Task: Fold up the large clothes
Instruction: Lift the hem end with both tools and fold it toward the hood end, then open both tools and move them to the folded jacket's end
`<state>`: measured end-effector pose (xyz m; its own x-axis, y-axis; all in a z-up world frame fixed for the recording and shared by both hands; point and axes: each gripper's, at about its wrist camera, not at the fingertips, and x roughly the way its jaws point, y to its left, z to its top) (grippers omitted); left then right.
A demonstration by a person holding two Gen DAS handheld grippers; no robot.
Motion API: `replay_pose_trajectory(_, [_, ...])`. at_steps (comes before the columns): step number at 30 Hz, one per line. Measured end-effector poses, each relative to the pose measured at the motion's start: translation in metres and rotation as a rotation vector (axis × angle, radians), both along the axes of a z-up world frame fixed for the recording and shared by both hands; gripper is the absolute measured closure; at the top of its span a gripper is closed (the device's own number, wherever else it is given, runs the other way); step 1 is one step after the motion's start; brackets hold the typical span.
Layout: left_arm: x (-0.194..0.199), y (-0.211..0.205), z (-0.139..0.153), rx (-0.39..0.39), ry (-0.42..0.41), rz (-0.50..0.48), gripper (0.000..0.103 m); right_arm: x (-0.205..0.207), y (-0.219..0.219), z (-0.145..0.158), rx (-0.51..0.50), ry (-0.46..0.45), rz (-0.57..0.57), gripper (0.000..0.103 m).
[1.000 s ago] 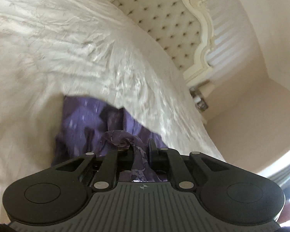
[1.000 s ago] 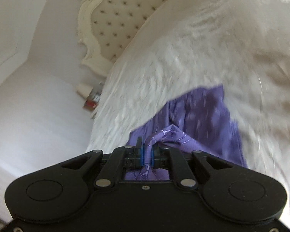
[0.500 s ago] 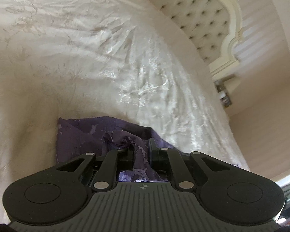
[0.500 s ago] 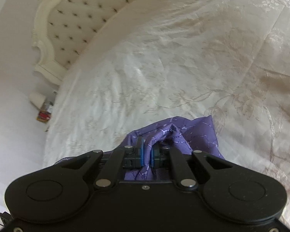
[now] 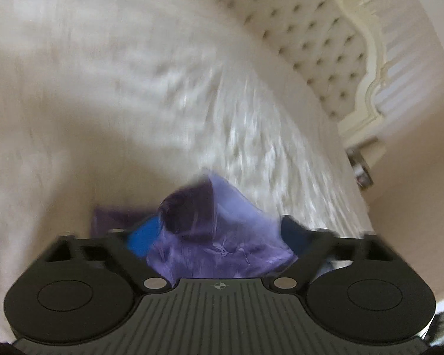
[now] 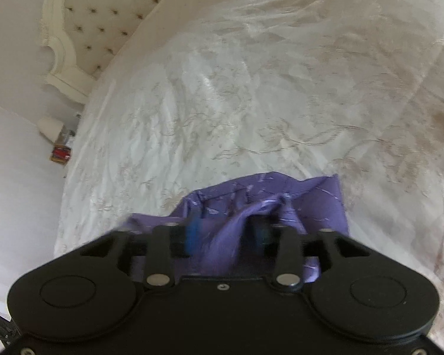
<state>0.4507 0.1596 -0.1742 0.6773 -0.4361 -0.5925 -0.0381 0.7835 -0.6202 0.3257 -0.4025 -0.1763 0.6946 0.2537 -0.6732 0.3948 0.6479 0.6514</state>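
1. The purple garment (image 5: pixel 222 245) is laid on the cream bedspread (image 5: pixel 109 94), directly in front of both tools and partly between their fingers.
2. The left gripper (image 5: pixel 213 236) has just been opening; its jaws are spread wide and the cloth is seen loose between them, no longer pinched.
3. The right gripper (image 6: pixel 228 233) has also just been opening; a raised fold of the garment (image 6: pixel 269 204) is between its blue pads, which seem not to press it, though the blur makes this uncertain.
4. The fabric runs crosswise from one tool to the other, so neither hand is judged nearer.
5. The tufted headboard (image 6: pixel 103 9) is well apart, beyond the garment.
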Motion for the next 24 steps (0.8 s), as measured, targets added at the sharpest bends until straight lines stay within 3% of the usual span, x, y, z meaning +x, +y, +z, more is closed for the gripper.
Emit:
replay_pose_trajectory(1, [0.000, 0.001, 0.007, 0.024, -0.015, 0.009, 0.009, 0.000, 0.000, 0.002, -0.010, -0.015, -0.002, 0.028])
replay_pose_trajectory(2, [0.000, 0.001, 0.012, 0.042, -0.017, 0.010, 0.009, 0.000, -0.001, 0.005, -0.032, -0.033, -0.006, 0.026])
replay_pose_trajectory(6, [-0.002, -0.017, 0.039, 0.162, -0.056, -0.055, 0.008, -0.002, 0.004, 0.023, -0.107, -0.100, 0.006, 0.026])
replay_pose_trajectory(10, [-0.012, -0.070, 0.041, 0.347, -0.070, -0.226, 0.008, 0.004, 0.052, 0.034, -0.284, -0.116, 0.223, 0.026])
replay_pose_trajectory(14, [-0.025, -0.132, 0.011, 0.496, -0.042, -0.432, 0.008, 0.013, 0.118, 0.018, -0.423, -0.090, 0.474, 0.027])
replay_pose_trajectory(16, [-0.024, -0.151, -0.007, 0.527, -0.018, -0.491, 0.008, 0.017, 0.145, 0.005, -0.474, -0.070, 0.574, 0.027])
replay_pose_trajectory(21, [-0.001, -0.152, -0.048, 0.637, 0.074, -0.435, 0.008, 0.031, 0.175, -0.024, -0.612, -0.027, 0.705, 0.026])
replay_pose_trajectory(24, [0.024, -0.135, -0.063, 0.595, 0.114, -0.415, 0.009, 0.051, 0.165, -0.034, -0.649, -0.010, 0.701, 0.022])
